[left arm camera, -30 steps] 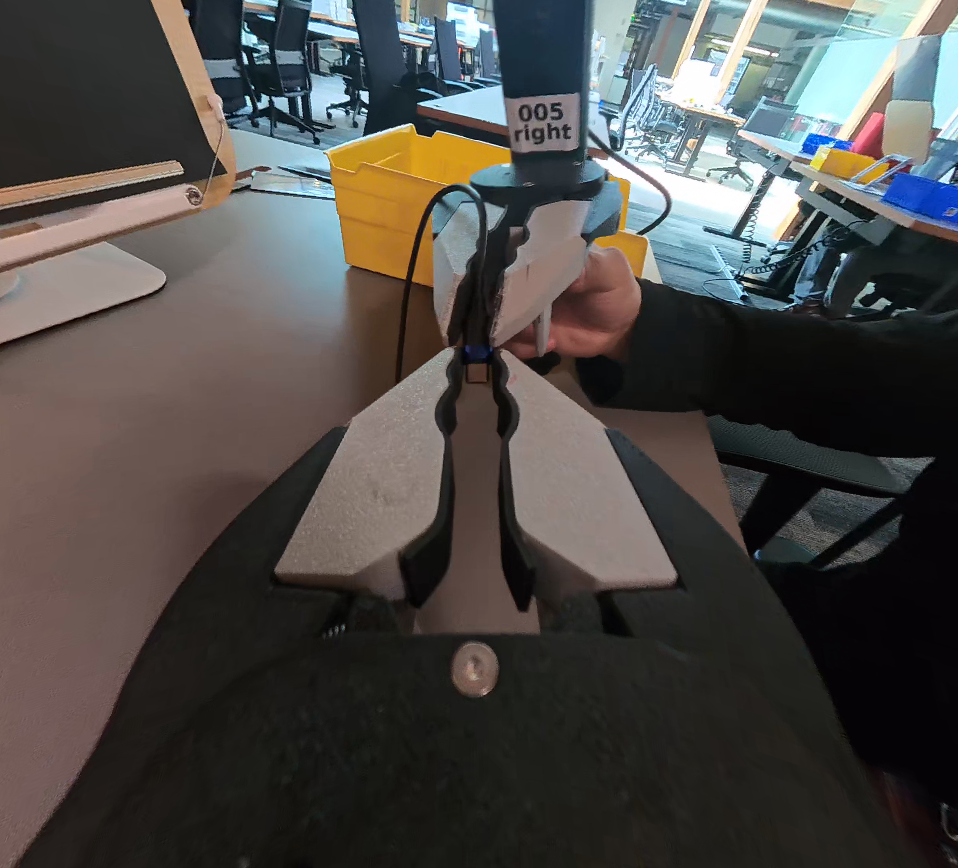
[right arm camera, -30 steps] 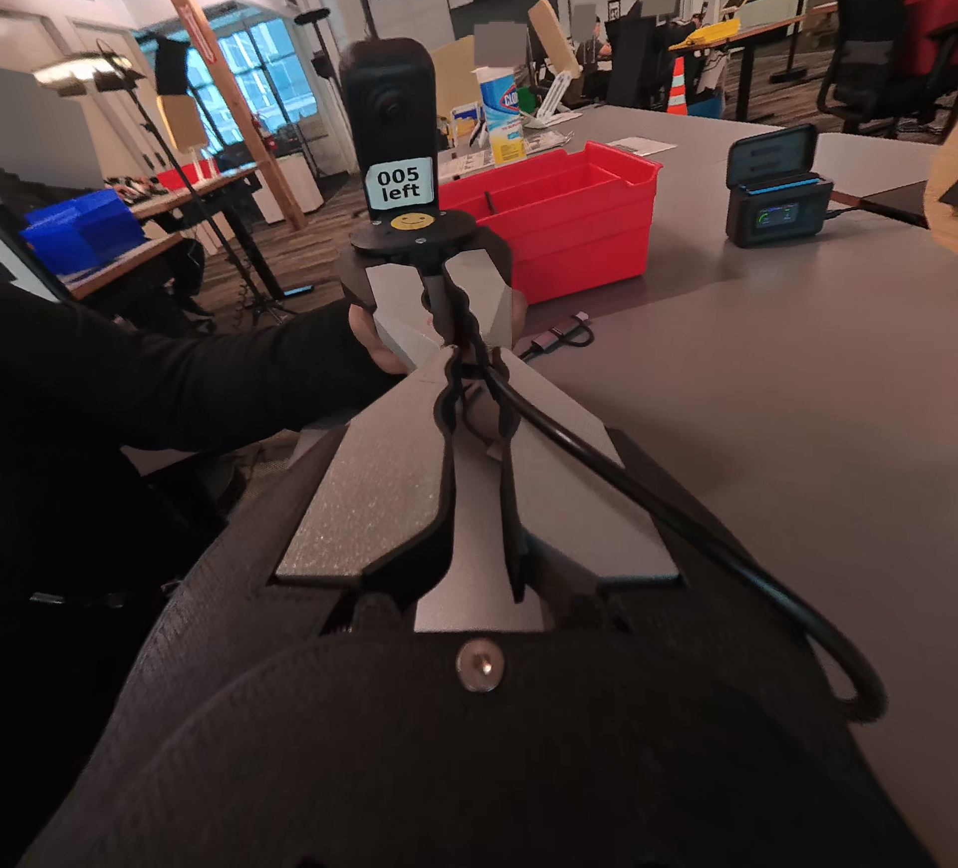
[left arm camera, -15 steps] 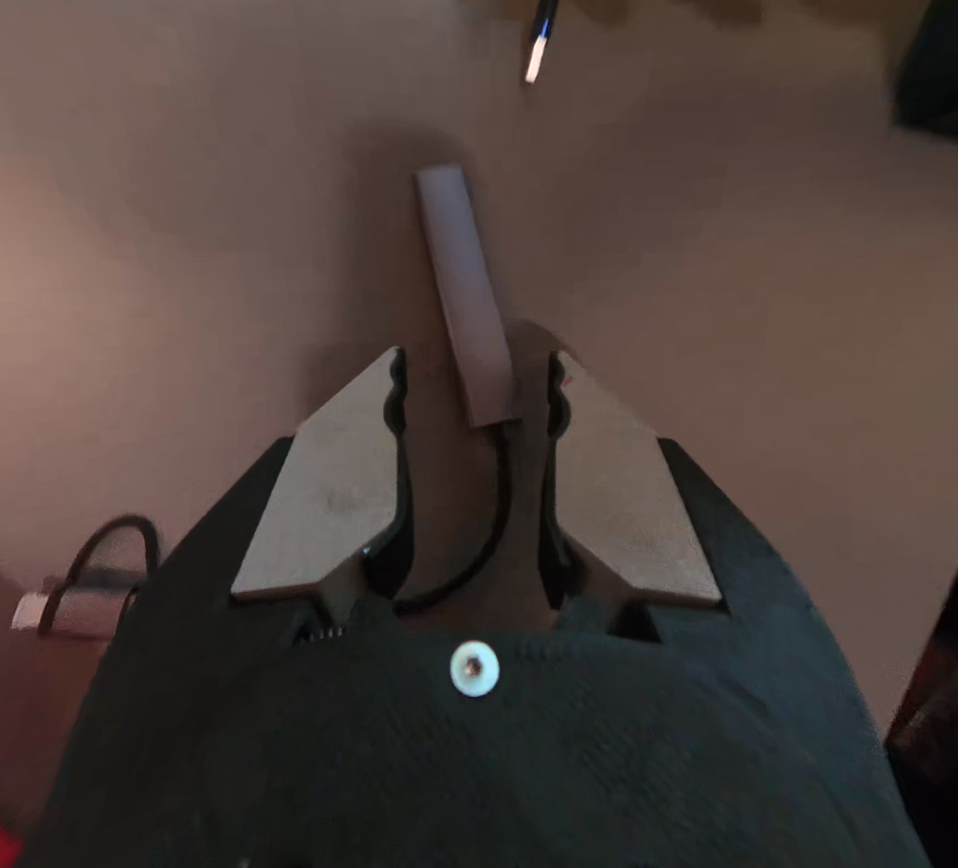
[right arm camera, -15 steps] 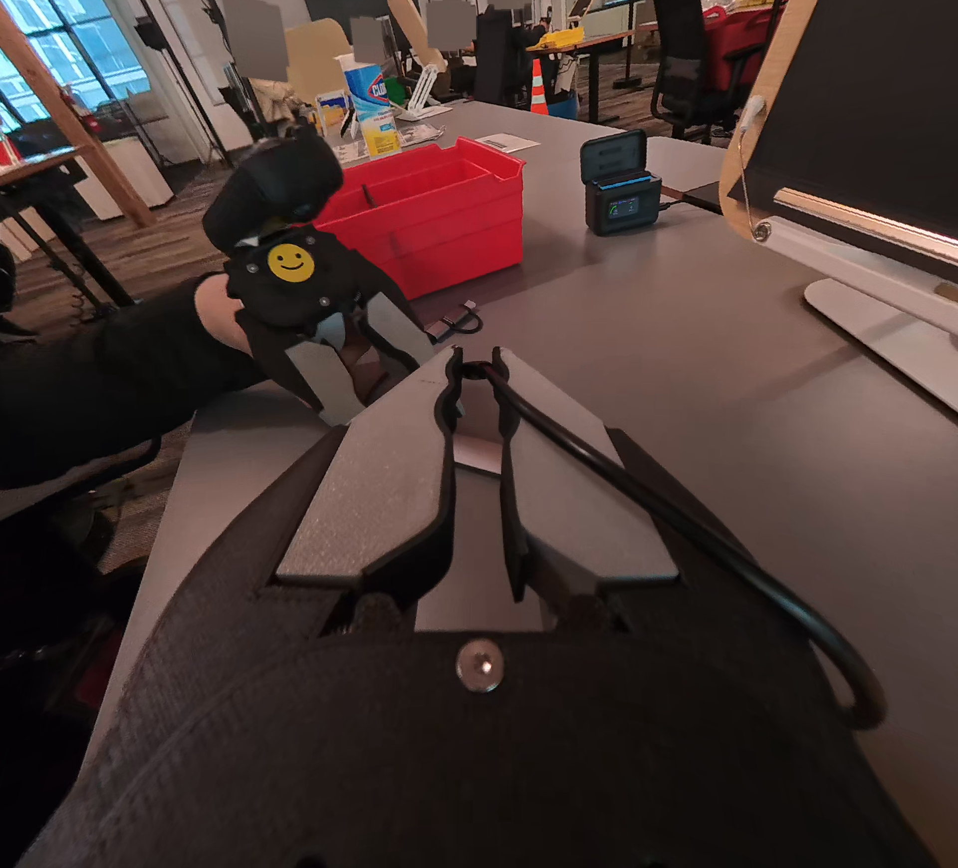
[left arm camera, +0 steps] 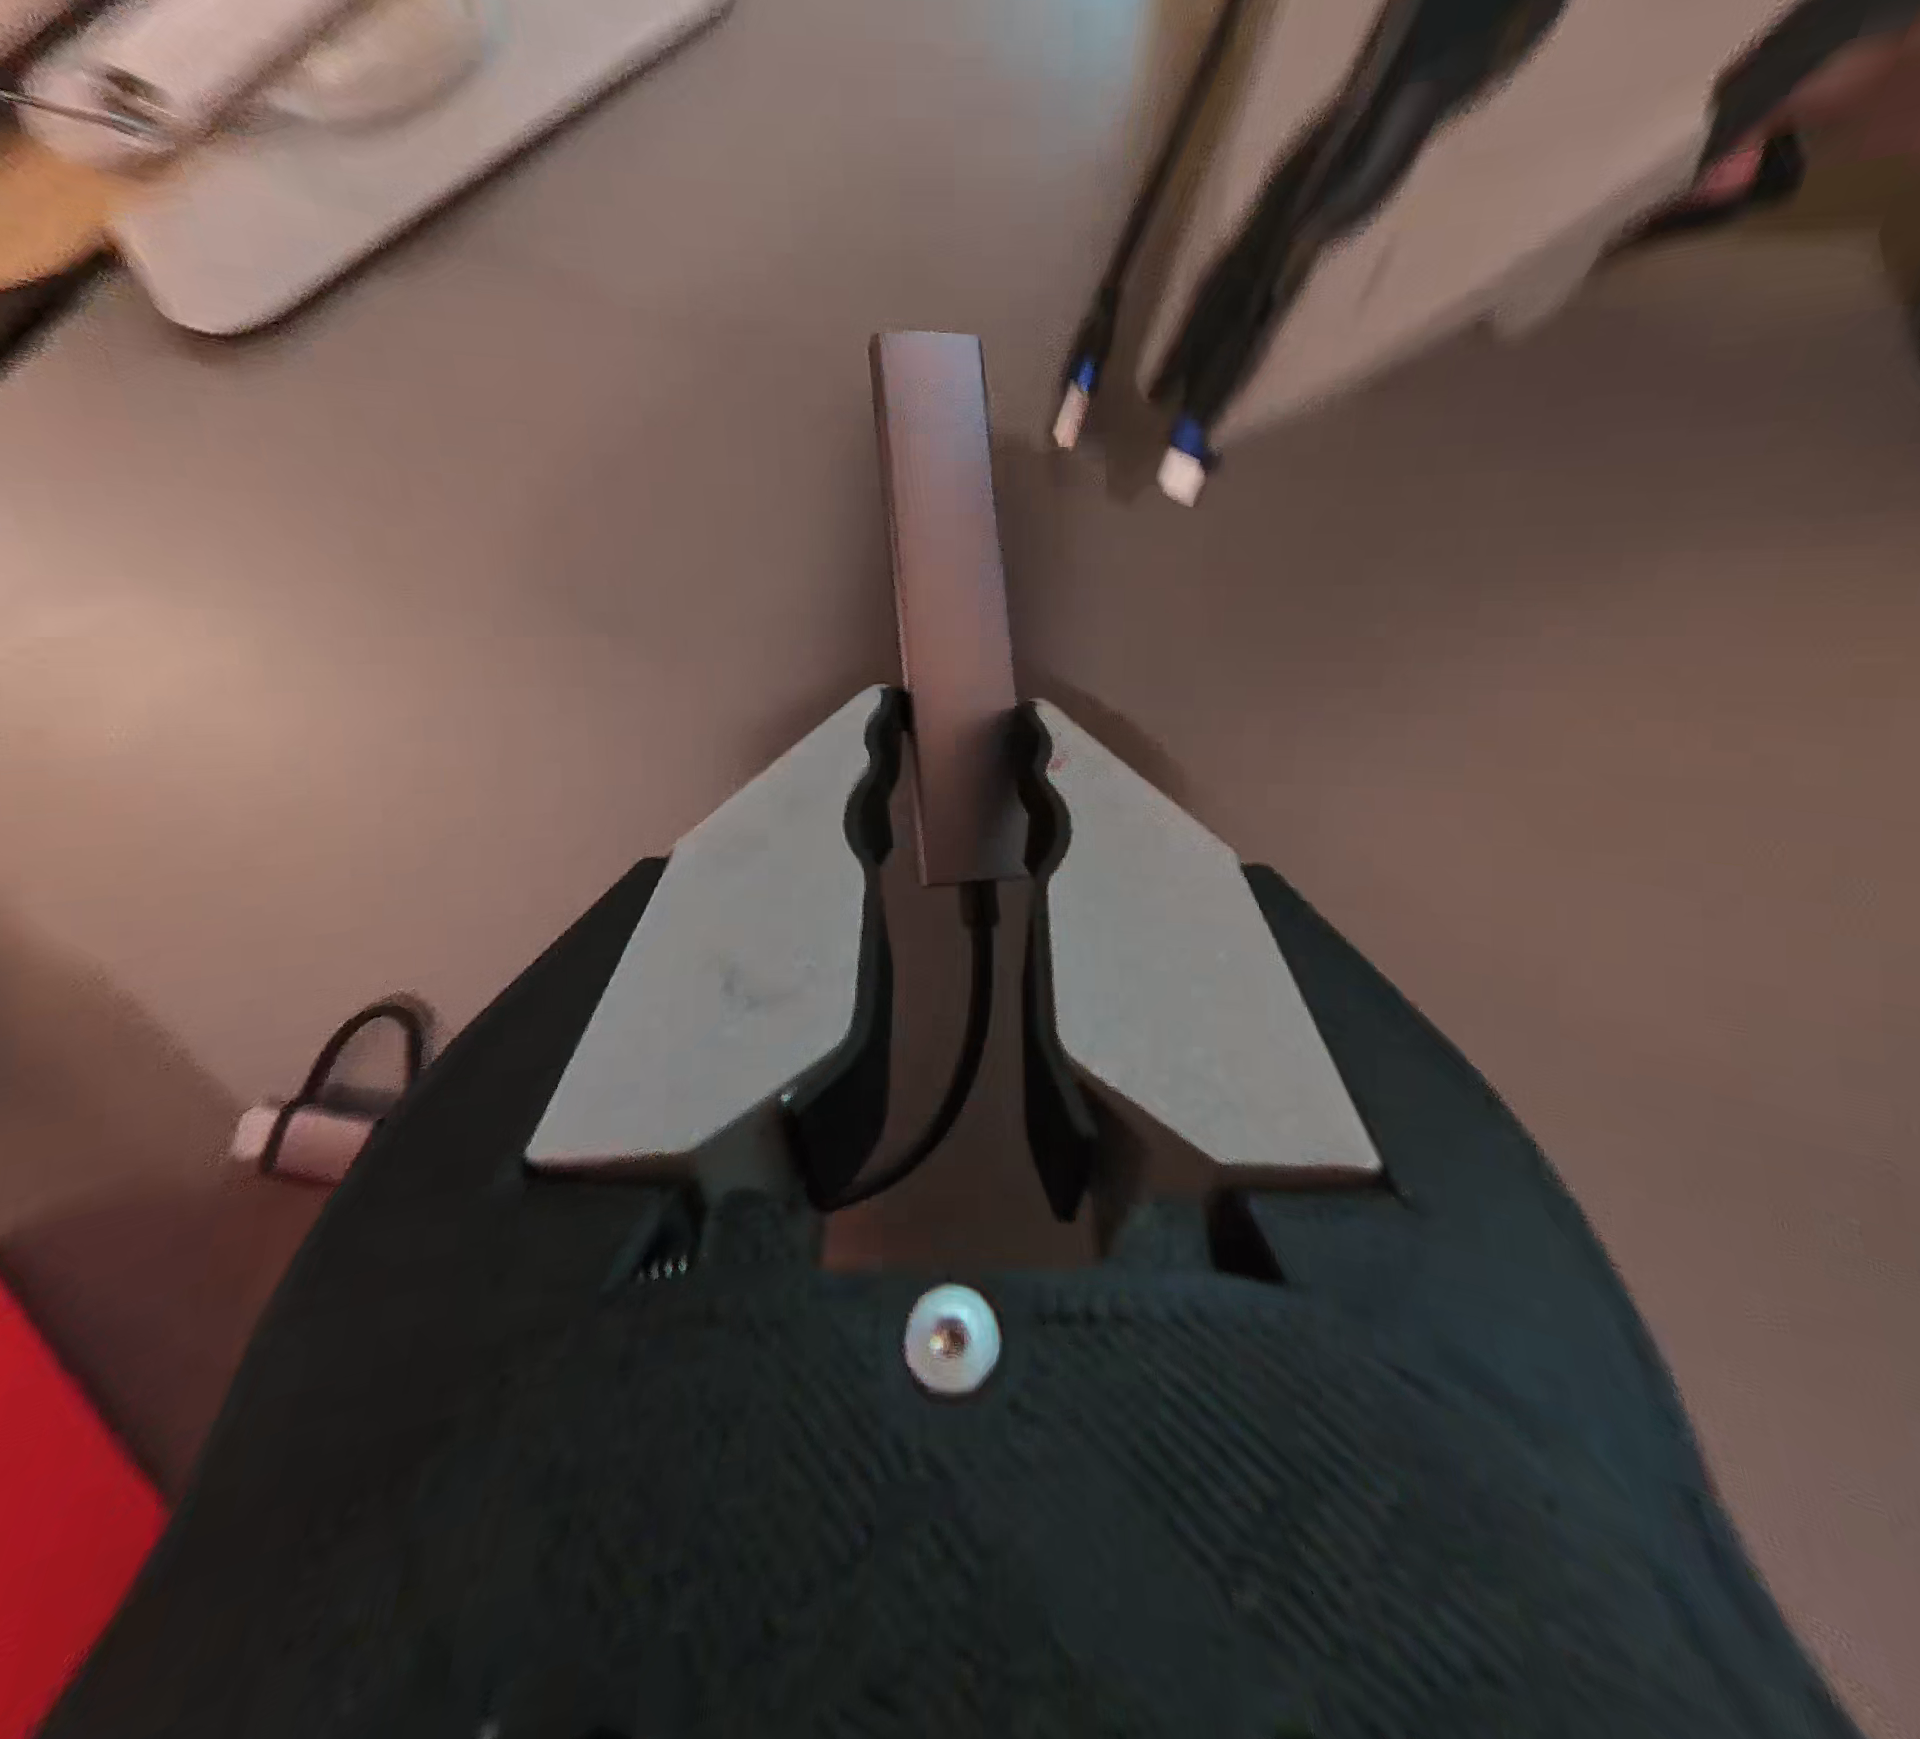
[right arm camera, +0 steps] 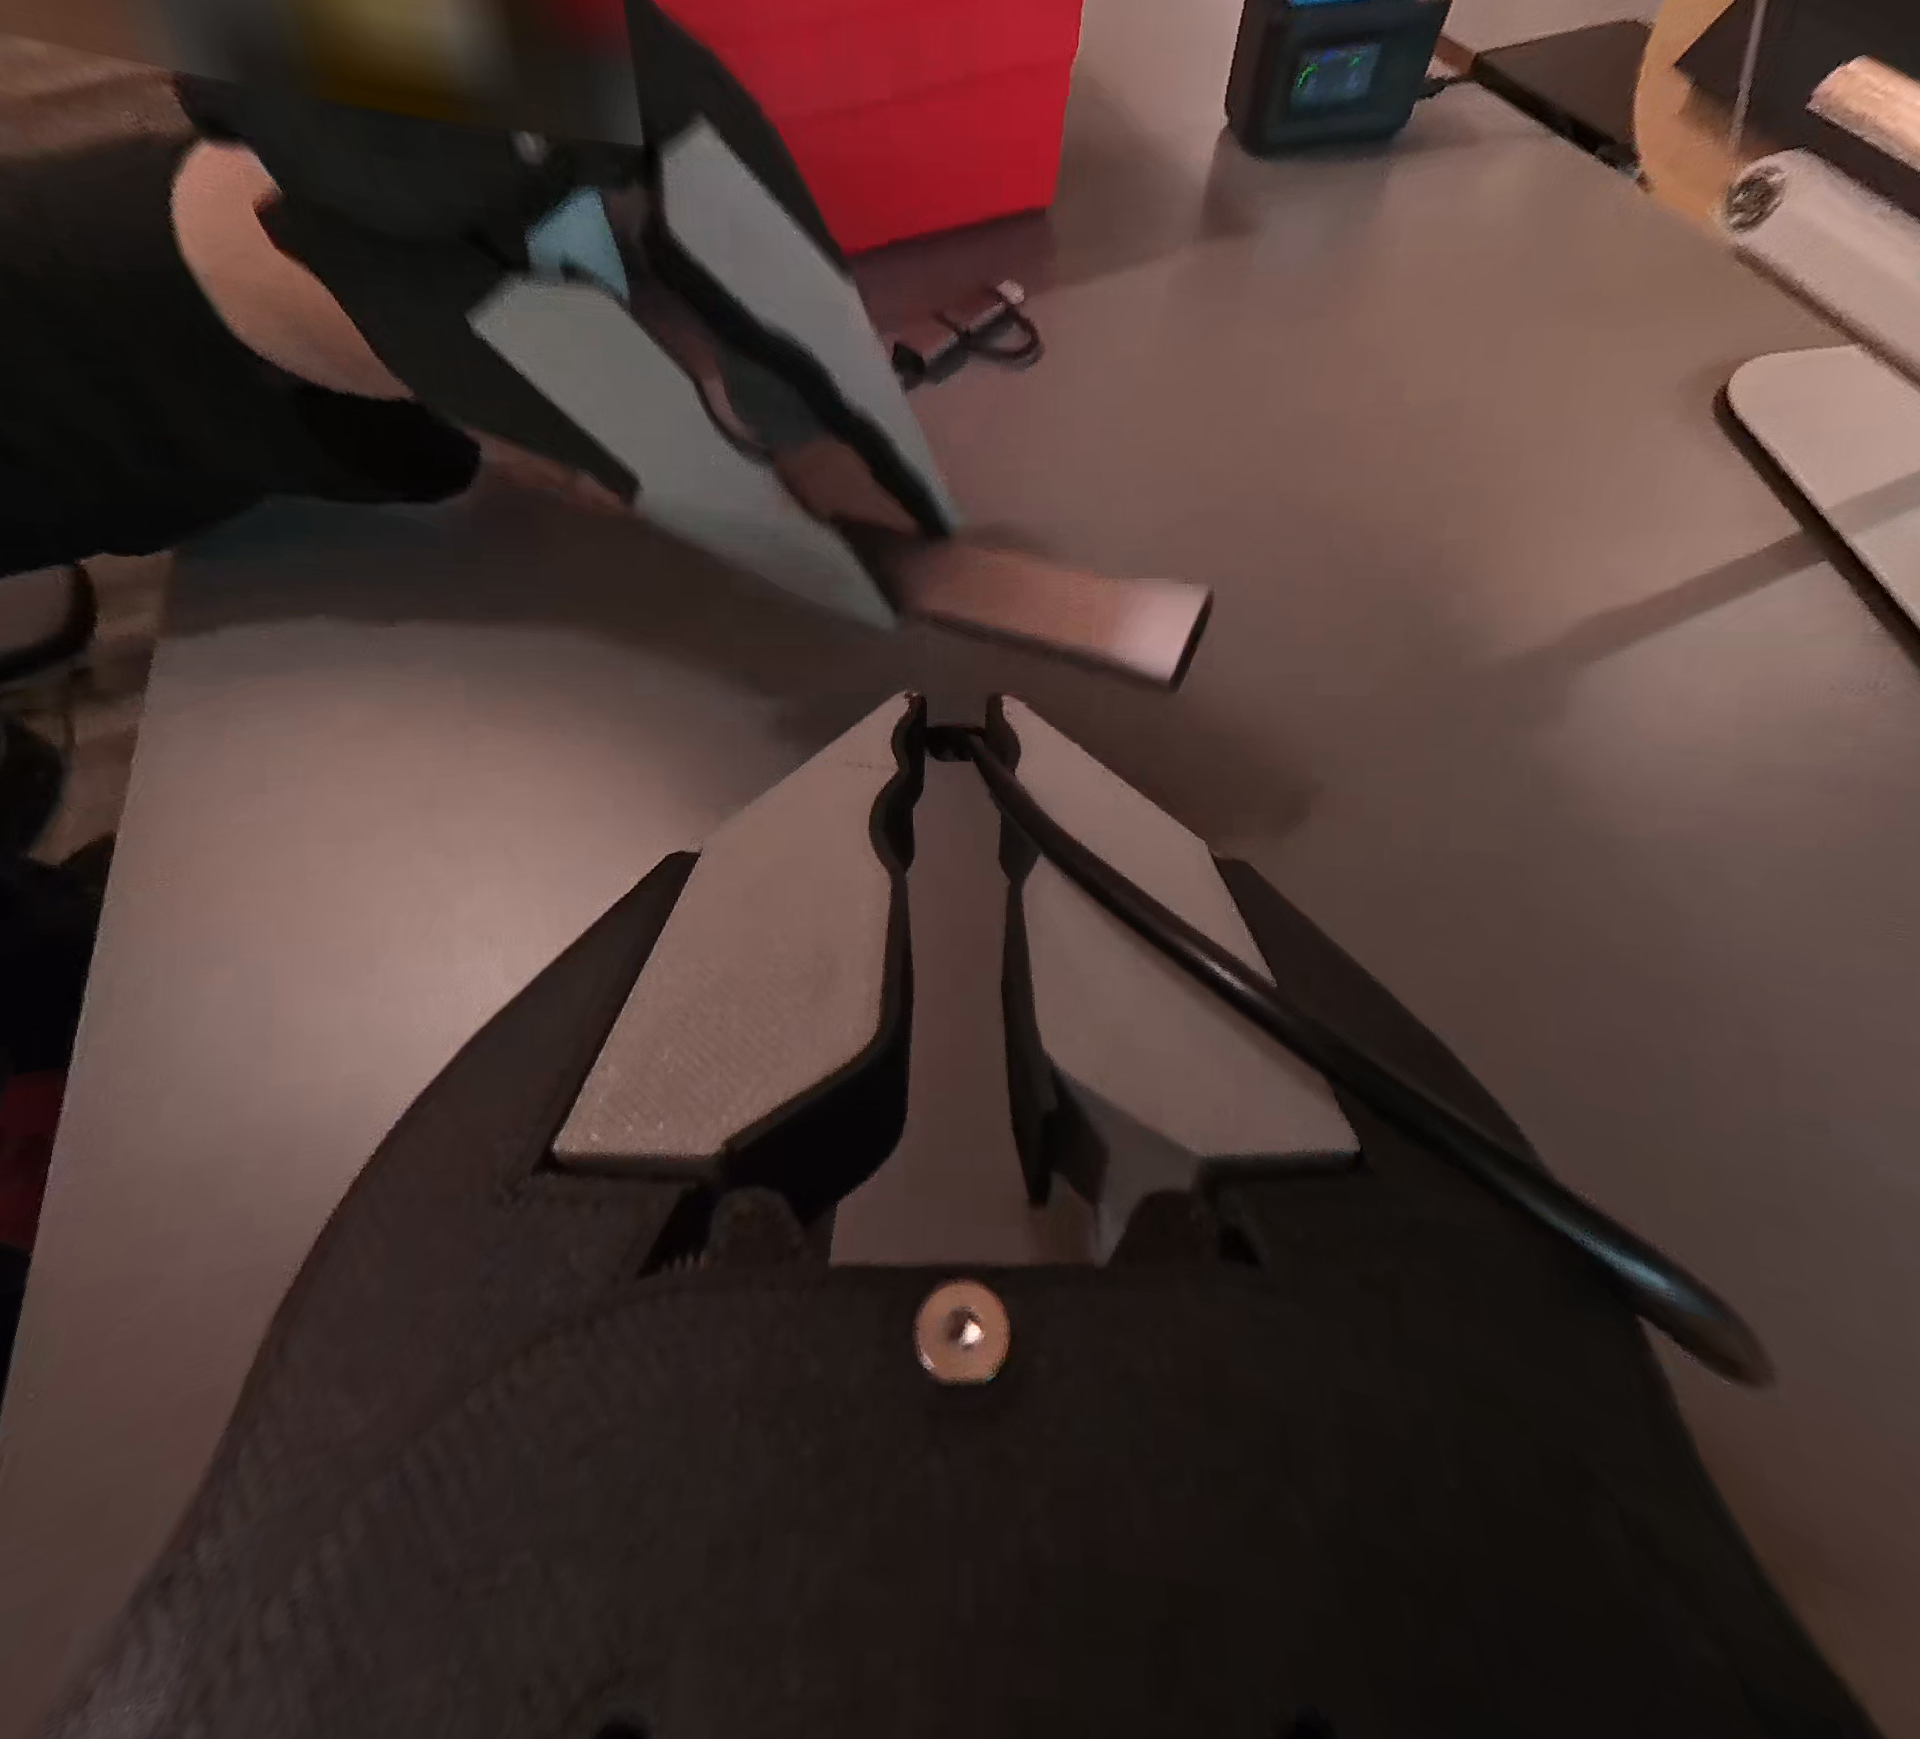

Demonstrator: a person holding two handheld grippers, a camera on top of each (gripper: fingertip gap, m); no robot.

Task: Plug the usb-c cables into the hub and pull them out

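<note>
grey-brown desk (left arm camera: 416, 546) fills both views, motion blur at the edges. landmark = the hub (left arm camera: 951, 598), a slim dark bar.

my left gripper (left arm camera: 956, 733) is clamped on the hub's near end, both pads touching its sides; the hub's far end sticks out forward, past the tips. hub's short black lead (left arm camera: 966, 1045) curls back btwn the fingers. from the right wrist cam i see the same thing: left gripper (right arm camera: 894, 567) coming in from the left w/ the hub (right arm camera: 1060, 614) jutting out to the right, just above the desk.

my right gripper (right arm camera: 951, 723) is pinched together on a black usb-c cable (right arm camera: 1299, 993), held right at the tips; the cable runs back over the right finger and loops off to the side. its tip sits just short of the hub's long side; can't tell if it touches. in the left cam the plug (left arm camera: 1184, 468) shows doubled by blur, just right of the hub's far end, not in a port.

around the hub: a small adapter (right arm camera: 966, 333) and a red bin (right arm camera: 883, 27) behind it, a dark case (right arm camera: 1330, 6) w/ a lit screen farther back right, a pale monitor base (left arm camera: 395, 131) far right of it.
</note>
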